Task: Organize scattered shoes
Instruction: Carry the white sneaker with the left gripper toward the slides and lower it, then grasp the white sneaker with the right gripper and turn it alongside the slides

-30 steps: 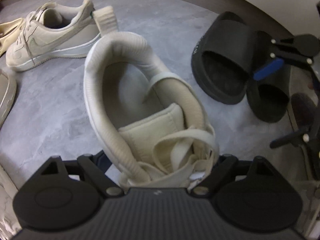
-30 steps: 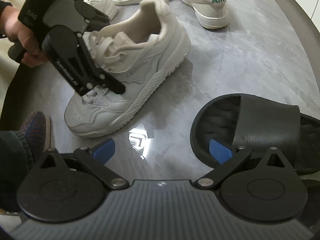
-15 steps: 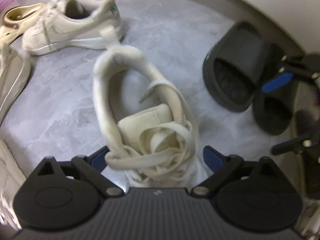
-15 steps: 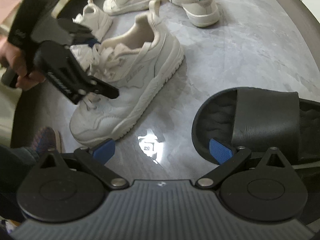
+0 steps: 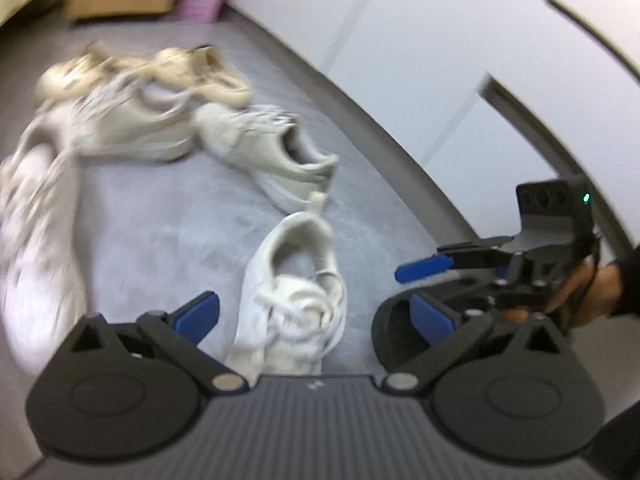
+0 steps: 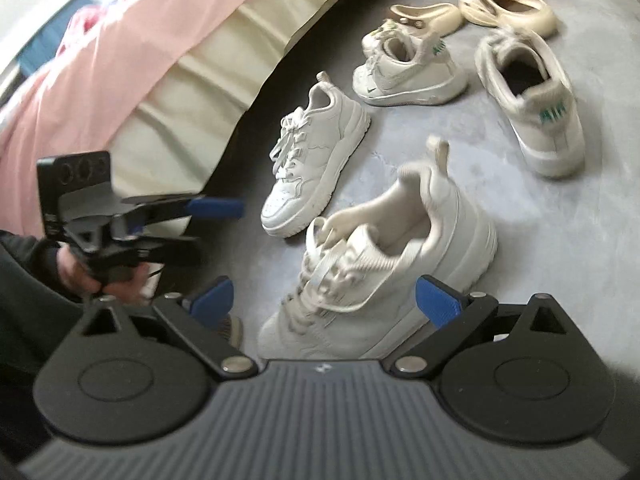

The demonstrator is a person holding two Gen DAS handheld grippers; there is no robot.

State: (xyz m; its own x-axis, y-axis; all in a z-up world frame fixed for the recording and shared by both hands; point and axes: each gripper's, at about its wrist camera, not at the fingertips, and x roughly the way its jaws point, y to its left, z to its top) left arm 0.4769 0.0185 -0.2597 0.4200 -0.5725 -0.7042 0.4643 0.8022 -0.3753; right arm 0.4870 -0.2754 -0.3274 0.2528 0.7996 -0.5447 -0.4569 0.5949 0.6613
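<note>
White chunky sneaker (image 6: 384,276) sits right between right gripper (image 6: 324,296) jaws, spread wide, nothing pinched. Toe points at camera, heel away, long axis running roughly along fingers, tilted right. Left gripper (image 5: 316,312) also spread, empty, same sneaker (image 5: 296,304) just ahead of it, black slide (image 5: 396,328) off to its right. Right looks nearer to me. Further out on grey floor (image 6: 540,240): second white sneaker (image 6: 316,160), AIR pair (image 6: 532,108), beige clogs (image 6: 508,0), still loosely scattered.
</note>
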